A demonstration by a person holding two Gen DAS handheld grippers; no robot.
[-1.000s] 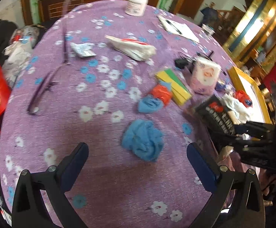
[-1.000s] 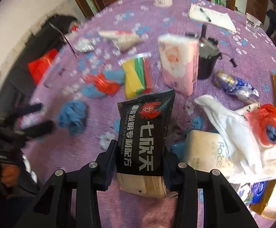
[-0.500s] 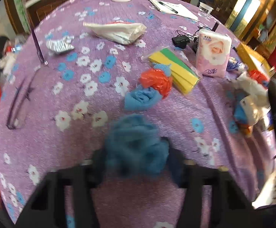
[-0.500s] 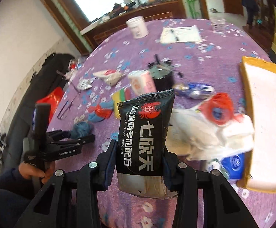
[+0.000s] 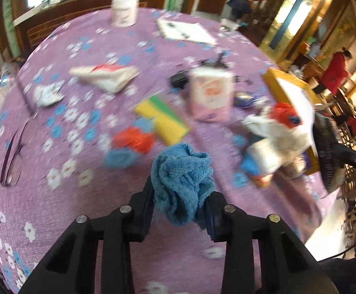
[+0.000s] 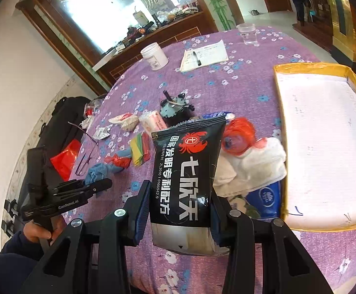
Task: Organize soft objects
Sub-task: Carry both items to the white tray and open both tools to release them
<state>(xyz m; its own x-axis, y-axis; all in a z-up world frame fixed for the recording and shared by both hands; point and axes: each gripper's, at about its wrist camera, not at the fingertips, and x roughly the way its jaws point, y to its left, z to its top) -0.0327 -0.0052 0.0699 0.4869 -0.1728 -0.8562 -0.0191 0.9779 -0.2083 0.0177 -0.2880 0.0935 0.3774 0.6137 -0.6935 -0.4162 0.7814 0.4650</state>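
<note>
Closing on a crumpled blue terry cloth [image 5: 181, 183], the left gripper [image 5: 179, 204] has the cloth bunched between its black fingers, lifted clear of the purple flowered tablecloth [image 5: 85, 220] at the near side of the round table. The right gripper [image 6: 178, 216] is clamped on an upright black foil packet with a red crab logo [image 6: 186, 171], held just left of a shallow yellow-rimmed white tray [image 6: 325, 147]. White folded towels [image 6: 251, 166] lie against the tray's left edge.
</note>
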